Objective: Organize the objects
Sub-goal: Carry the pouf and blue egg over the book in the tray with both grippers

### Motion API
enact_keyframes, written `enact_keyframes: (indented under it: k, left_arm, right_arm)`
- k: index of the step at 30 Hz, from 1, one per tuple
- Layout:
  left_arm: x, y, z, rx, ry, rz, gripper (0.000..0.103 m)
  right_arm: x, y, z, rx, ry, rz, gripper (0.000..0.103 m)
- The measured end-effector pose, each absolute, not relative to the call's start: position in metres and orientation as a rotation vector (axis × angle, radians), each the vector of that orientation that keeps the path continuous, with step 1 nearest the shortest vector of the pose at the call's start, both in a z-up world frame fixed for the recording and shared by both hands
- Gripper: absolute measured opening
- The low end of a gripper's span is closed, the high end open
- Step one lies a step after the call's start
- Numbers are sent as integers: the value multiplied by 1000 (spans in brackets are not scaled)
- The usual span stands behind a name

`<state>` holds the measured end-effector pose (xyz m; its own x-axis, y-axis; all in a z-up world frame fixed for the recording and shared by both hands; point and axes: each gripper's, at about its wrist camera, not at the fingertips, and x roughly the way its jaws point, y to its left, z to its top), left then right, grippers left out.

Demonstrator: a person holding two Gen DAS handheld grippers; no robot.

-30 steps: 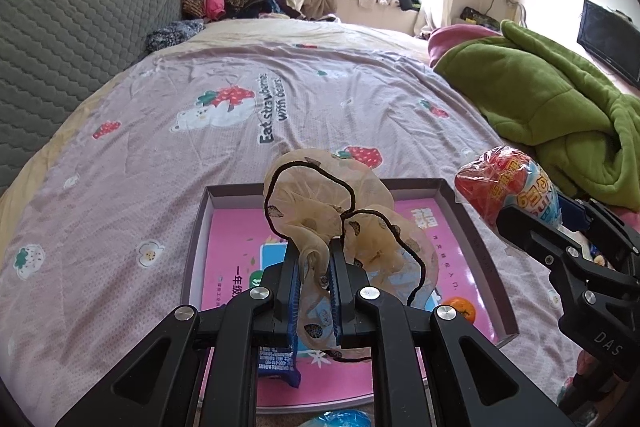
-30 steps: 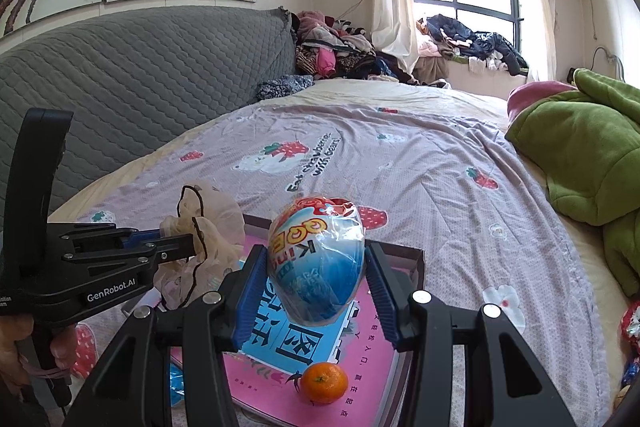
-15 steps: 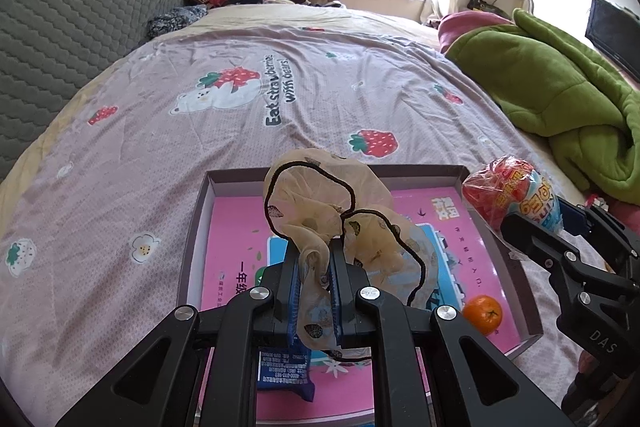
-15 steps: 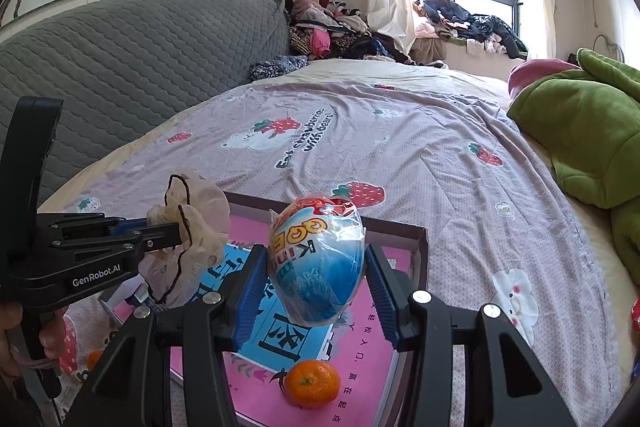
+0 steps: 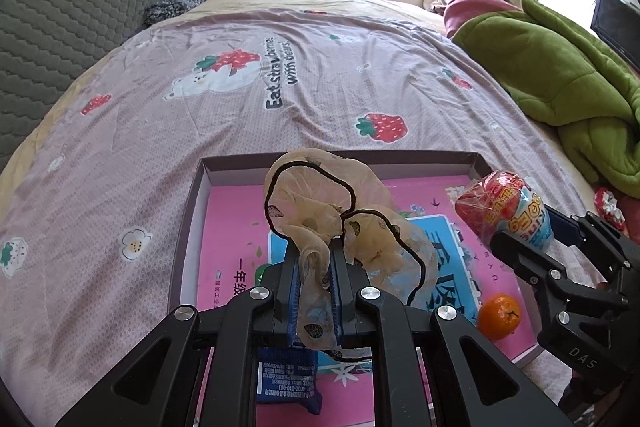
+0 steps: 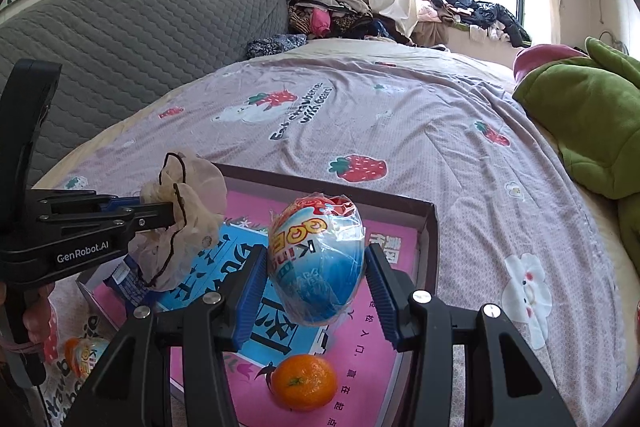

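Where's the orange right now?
The orange lies in the pink-bottomed tray near its front right corner, below the wrapped egg held in the right tongs.

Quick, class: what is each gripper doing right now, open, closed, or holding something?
Left gripper: closed on the sheer beige scrunchie.
Right gripper: holding the wrapped toy egg.

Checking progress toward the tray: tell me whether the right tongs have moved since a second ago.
Yes. The right tongs, gripping the wrapped toy egg, have come down toward the pink tray, whose far rim sits higher in view.
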<state>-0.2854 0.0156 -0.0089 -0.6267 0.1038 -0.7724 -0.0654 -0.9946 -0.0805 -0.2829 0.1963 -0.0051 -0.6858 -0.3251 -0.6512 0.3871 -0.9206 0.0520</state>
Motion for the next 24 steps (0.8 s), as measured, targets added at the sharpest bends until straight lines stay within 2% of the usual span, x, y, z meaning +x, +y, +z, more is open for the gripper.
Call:
enact_keyframes:
  k: [24]
  left_arm:
    - [-303, 20, -43, -1476, -62, 2638, 15]
  right_arm:
    - [-297, 186, -40, 1130, 202, -2546, 50]
